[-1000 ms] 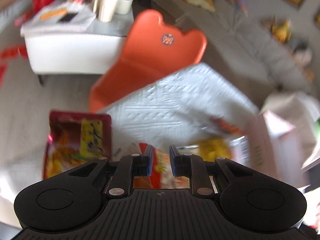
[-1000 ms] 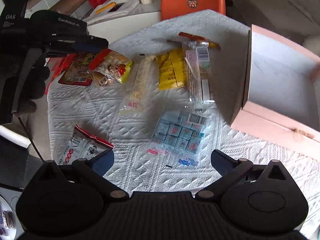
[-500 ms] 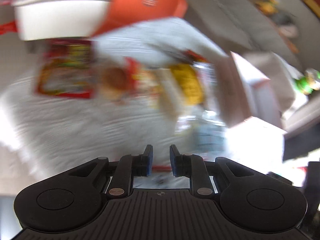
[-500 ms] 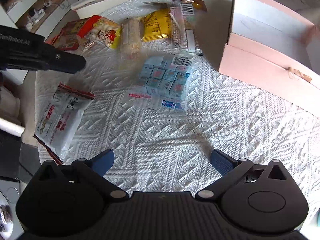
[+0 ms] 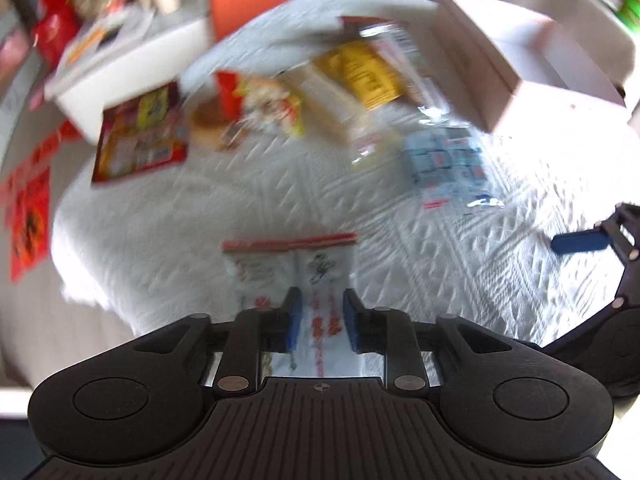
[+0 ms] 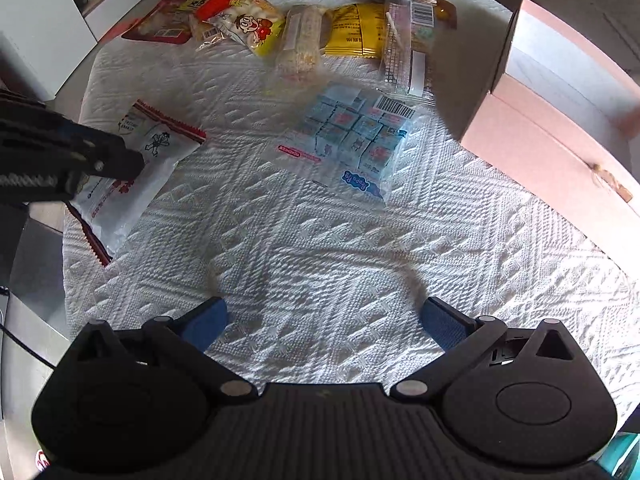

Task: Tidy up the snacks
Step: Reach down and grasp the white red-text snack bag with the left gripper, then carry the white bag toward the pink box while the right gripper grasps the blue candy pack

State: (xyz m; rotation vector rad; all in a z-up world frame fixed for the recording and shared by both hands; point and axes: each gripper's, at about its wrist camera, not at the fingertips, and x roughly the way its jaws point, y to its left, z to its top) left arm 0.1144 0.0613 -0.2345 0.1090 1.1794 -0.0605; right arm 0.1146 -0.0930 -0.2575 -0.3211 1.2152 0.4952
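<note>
So the left gripper (image 5: 320, 314) has swung over from the red packets to the white snack bag (image 6: 132, 176) at the surface's left edge, its jaws just opening, narrow, bag under them, not pinched. Right gripper (image 6: 322, 326) hangs wide and empty; pink box (image 6: 560, 120) awaits.

Eight snack packs lie on the white quilted surface (image 6: 360, 248): one white bag with red edges (image 6: 132, 172), one clear bag of small blue boxes (image 6: 352, 140), one flat red pack (image 6: 168, 20), one small bun-like pack (image 6: 202, 32), one red-and-yellow bag (image 6: 244, 20), one pale wrapped roll (image 6: 300, 40), one yellow pack (image 6: 352, 30) and one clear strip pack (image 6: 408, 44). There is one pink box (image 6: 560, 92), standing open. Two claws show, the left (image 5: 320, 320) and the right (image 6: 324, 320).
</note>
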